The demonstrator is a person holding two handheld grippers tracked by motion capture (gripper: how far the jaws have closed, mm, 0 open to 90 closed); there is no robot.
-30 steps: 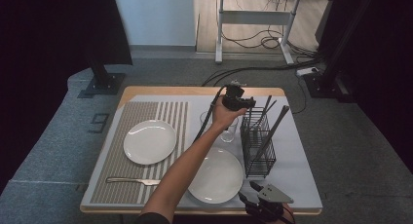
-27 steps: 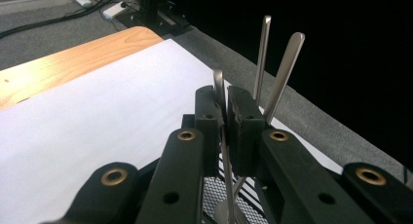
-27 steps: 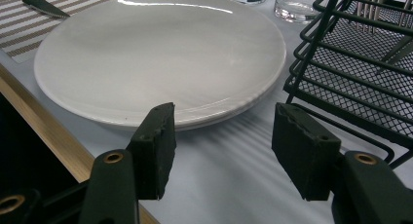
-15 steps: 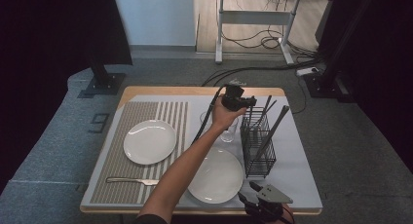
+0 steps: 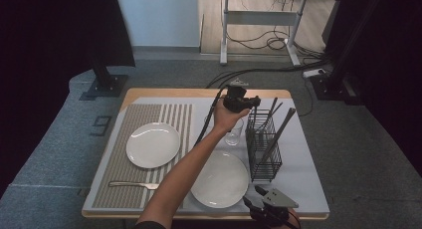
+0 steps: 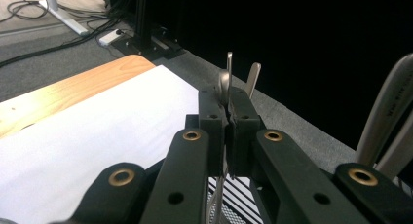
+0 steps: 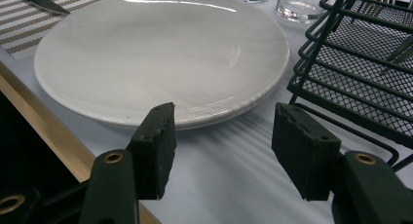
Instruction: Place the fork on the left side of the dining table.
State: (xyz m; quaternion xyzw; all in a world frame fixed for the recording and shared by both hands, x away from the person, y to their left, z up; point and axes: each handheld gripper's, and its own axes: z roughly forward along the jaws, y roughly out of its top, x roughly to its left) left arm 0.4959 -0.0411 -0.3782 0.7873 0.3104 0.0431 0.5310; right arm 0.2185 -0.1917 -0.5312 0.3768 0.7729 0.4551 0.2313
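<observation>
My left gripper point(image 5: 253, 102), held in a hand reaching across the table, hovers over the far end of a black wire cutlery basket point(image 5: 263, 144). In the left gripper view its jaws point(image 6: 227, 100) are shut on the thin handle of a silver cutlery piece point(image 6: 229, 70) that stands upright between them. More handles point(image 6: 389, 112) lean in the basket to the right. My right gripper point(image 5: 254, 195) rests at the table's front edge, open with nothing between its jaws point(image 7: 224, 146), just in front of a white plate point(image 7: 160, 48).
A second white plate point(image 5: 153, 145) and a fork point(image 5: 132, 184) lie on a striped placemat point(image 5: 119, 159) at the left. A glass point(image 5: 234, 134) stands between the near plate point(image 5: 220, 179) and the basket point(image 7: 360, 63). A white mat point(image 5: 303, 169) covers the right half of the table.
The left gripper has barely shifted above the basket. The right gripper has stayed where it was.
</observation>
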